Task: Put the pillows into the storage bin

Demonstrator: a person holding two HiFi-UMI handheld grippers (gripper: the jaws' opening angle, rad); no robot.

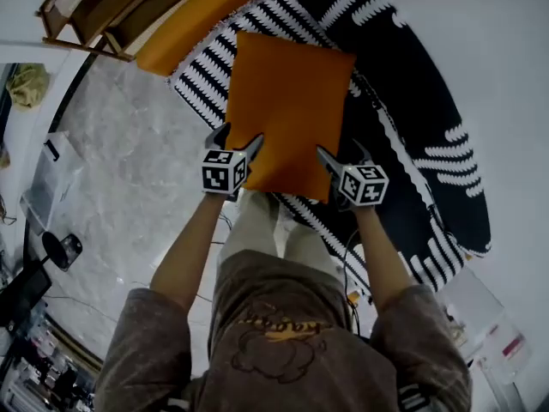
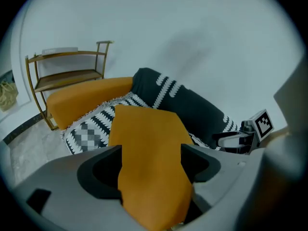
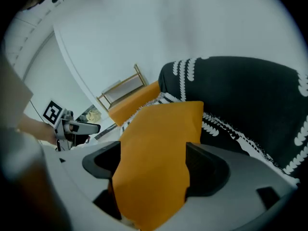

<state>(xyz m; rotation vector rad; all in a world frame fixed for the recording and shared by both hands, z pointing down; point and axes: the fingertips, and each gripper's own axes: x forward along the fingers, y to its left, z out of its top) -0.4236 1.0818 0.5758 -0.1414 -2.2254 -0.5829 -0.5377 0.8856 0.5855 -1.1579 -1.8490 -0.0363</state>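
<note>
— What fills the room from where you stand?

— Grey marbled floor (image 1: 129, 170) down the left of the head view. An orange sofa (image 1: 193, 24) runs from the top centre toward the lower right, and a black-and-white throw (image 1: 412, 93) covers most of it.

— Anything beside it?

— A wooden shelf (image 1: 94, 7) in the upper left corner, just past the sofa's bare orange end.

— And the pillow?

— The orange pillow (image 1: 287, 110) is in the middle of the frame, over the throw. I can't tell whether it rests there or hangs just above.

— The grippers?

— Both are at the pillow's near edge, a little below centre. The left gripper (image 1: 242, 136) is at its lower left corner, the right gripper (image 1: 339, 150) at its lower right. Each has its jaws spread wide. In each gripper's own view the orange cloth runs straight between them and reaches both sides.

— Clamped on it?

— No, the jaws stand wide with the pillow's edge sitting in the gap.
</note>
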